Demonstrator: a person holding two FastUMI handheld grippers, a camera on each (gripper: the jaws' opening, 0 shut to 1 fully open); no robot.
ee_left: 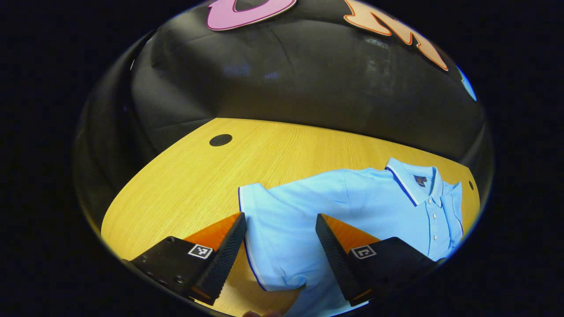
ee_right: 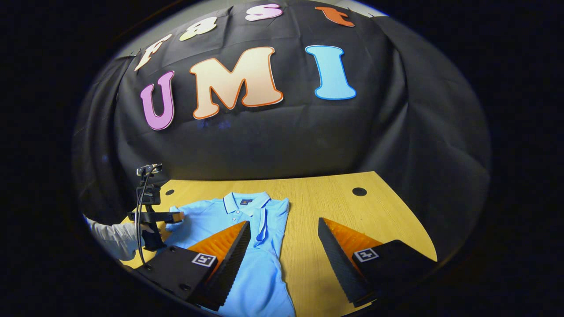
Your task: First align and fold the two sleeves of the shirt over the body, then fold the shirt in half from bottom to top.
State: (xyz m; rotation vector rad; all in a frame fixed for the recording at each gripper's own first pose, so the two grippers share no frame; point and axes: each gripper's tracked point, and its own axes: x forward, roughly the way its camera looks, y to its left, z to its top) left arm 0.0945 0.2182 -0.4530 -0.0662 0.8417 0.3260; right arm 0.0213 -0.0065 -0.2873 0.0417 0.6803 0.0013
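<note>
A light blue polo shirt (ee_left: 352,198) lies flat on the wooden table (ee_left: 185,185), collar (ee_left: 412,180) to the right in the left gripper view. Its short sleeve (ee_left: 260,207) spreads out sideways, and my left gripper (ee_left: 280,216) hangs open just above it, one finger on each side of the sleeve. In the right gripper view the shirt (ee_right: 211,215) lies collar away, its near-side sleeve (ee_right: 263,222) folded over the body. My right gripper (ee_right: 284,222) is open above the shirt's right edge, holding nothing. The left gripper (ee_right: 154,216) is at the shirt's far-left sleeve.
A hand in a white sleeve (ee_right: 110,237) holds the left gripper at the table's left edge. Round cable holes (ee_right: 359,191) (ee_left: 220,140) sit near the back of the table. Bare wood (ee_right: 352,211) lies right of the shirt. The black cloth wall stands behind.
</note>
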